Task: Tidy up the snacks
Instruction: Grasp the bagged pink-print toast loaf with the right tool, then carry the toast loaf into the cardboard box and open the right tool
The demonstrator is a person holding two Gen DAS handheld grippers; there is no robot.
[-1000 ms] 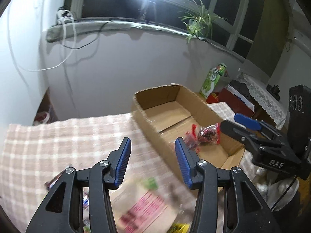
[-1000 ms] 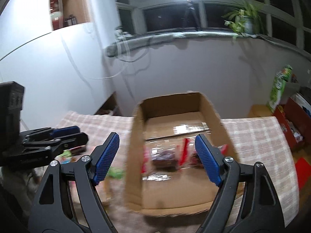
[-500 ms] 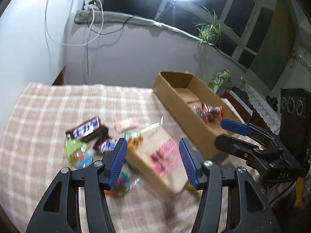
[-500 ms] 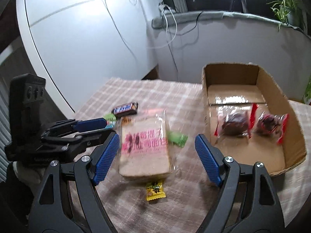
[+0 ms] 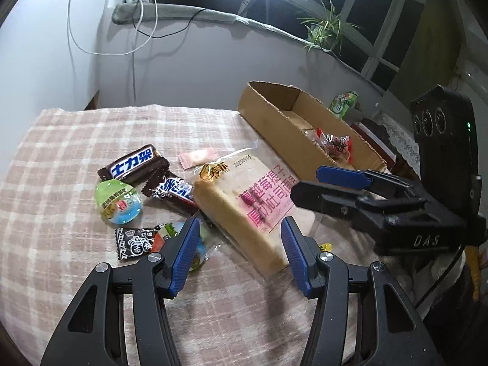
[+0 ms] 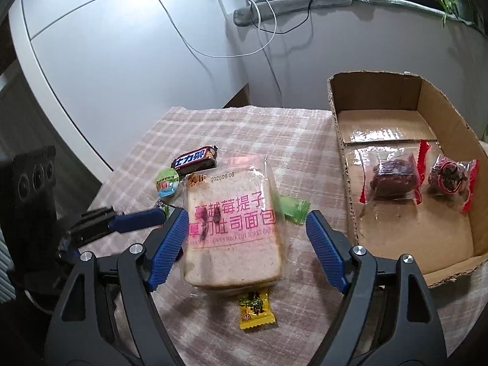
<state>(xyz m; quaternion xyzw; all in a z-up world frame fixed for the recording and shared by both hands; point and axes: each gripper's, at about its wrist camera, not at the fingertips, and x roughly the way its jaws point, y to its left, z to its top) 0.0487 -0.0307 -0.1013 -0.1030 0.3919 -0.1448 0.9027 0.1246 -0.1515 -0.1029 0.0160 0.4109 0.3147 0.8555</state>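
Observation:
A bagged loaf of toast bread [image 6: 233,225] [image 5: 250,210] lies flat on the checked tablecloth [image 6: 244,122]. My right gripper [image 6: 245,241] is open, its fingers on either side of the loaf's near end. My left gripper [image 5: 239,256] is open and empty just before the loaf's left side. A cardboard box [image 6: 381,91] [image 5: 274,125] on the right holds two red-edged snack packets [image 6: 393,180] [image 6: 448,180]. Loose snacks lie left of the loaf: a Snickers bar [image 5: 134,163], a second small bar [image 5: 174,192], a green jelly cup [image 5: 119,202], a pink sachet [image 5: 196,158].
A yellow candy [image 6: 254,311] lies in front of the loaf and a green sachet [image 6: 292,210] at its right. A black-and-white candy [image 5: 134,242] lies near my left fingers. White wall and windowsill with cables behind the table; a green carton [image 5: 344,103] stands beyond the box.
Both grippers swung away from the box to the snack pile. The right gripper came down around the bread loaf; the left came closer to the loaf's side. Both stayed open.

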